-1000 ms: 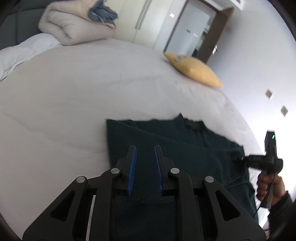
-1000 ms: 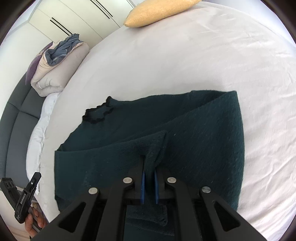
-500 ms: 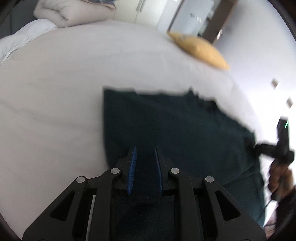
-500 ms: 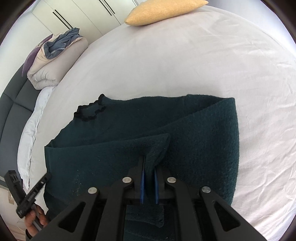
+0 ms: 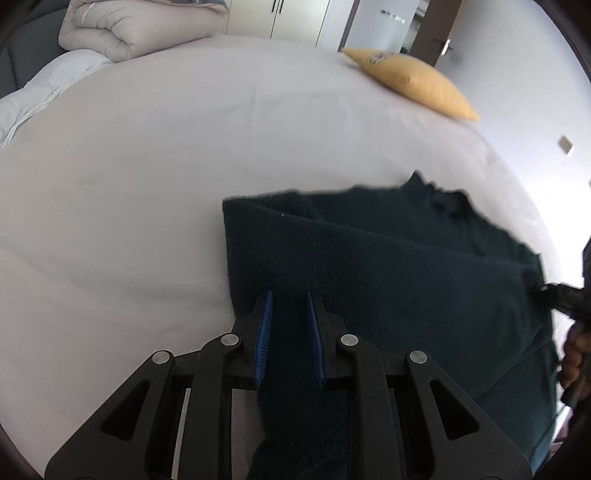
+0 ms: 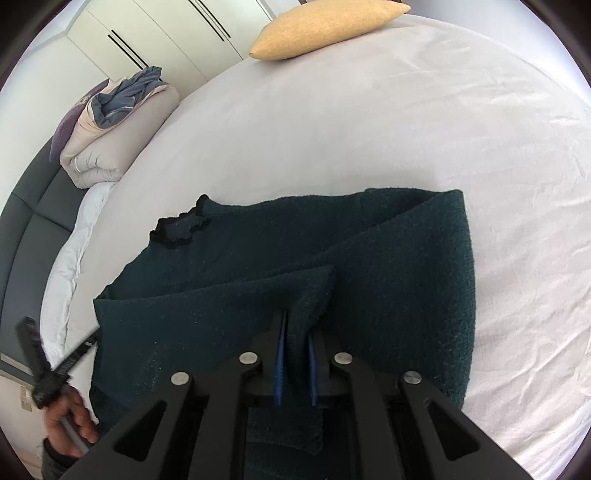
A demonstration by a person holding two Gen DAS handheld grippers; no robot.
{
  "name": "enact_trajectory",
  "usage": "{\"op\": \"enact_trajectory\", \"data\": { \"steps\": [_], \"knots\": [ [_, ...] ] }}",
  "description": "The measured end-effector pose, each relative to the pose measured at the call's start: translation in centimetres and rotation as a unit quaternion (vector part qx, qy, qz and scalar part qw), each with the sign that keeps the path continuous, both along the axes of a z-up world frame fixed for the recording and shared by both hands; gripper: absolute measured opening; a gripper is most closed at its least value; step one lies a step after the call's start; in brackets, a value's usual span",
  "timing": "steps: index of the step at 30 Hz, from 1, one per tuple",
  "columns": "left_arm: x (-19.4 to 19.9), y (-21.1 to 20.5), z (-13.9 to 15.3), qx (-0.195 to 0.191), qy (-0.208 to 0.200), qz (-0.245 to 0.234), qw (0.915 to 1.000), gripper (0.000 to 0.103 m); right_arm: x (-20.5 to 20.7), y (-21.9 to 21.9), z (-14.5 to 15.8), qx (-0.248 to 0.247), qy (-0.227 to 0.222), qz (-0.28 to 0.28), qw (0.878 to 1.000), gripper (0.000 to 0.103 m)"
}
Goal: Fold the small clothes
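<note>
Bedding, far left: rolled beige duvet [image 6: 114, 144] with a blue-grey garment [image 6: 125, 98] tucked on top, against a dark padded headboard [image 6: 29, 221].
Bed [image 6: 332, 129]: pale sheet, lightly creased, carrying all items listed.
Sweater [image 6: 258, 266]: dark green knit with a black ruffled collar, partly folded, lying on the near half of the bed, collar toward the far left in the right wrist view.
Left gripper [image 5: 288, 328]: over the sweater's near left corner; jaws drawn close, a strip of the knit running between the blue pads; seen at the left edge of the right wrist view in a person's hand [image 6: 70, 421].
Right gripper [image 6: 295, 354]: jaws clenched on a raised fold of the sweater.
Cushion [image 6: 325, 26]: mustard yellow, far edge of the bed, well apart from the sweater.
Wardrobe doors [image 6: 166, 37]: cream, beyond the bed.
</note>
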State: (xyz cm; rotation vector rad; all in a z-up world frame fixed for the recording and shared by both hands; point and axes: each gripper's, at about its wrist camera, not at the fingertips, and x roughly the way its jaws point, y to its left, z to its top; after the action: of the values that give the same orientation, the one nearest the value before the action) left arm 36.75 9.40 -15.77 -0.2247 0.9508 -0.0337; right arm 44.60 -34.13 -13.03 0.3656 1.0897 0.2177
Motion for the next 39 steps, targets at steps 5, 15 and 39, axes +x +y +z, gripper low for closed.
{"op": "enact_trajectory", "data": {
  "steps": [5,15,39],
  "knots": [
    [-0.3,-0.9,0.7,0.006,-0.003,-0.010,0.9999,0.018,-0.3,0.2,0.5,-0.022,-0.010,0.000,1.000,0.008],
    [-1.7,-2.1,-0.6,0.023,-0.004,-0.002,0.9997,0.018,-0.6,0.1,1.0,-0.043,-0.018,-0.017,0.999,0.008],
    [-3.7,-2.0,-1.8,0.038,-0.042,0.002,0.9984,0.018,-2.9,6.7,-0.7,0.050,-0.072,0.053,0.995,0.055]
  ]
}}
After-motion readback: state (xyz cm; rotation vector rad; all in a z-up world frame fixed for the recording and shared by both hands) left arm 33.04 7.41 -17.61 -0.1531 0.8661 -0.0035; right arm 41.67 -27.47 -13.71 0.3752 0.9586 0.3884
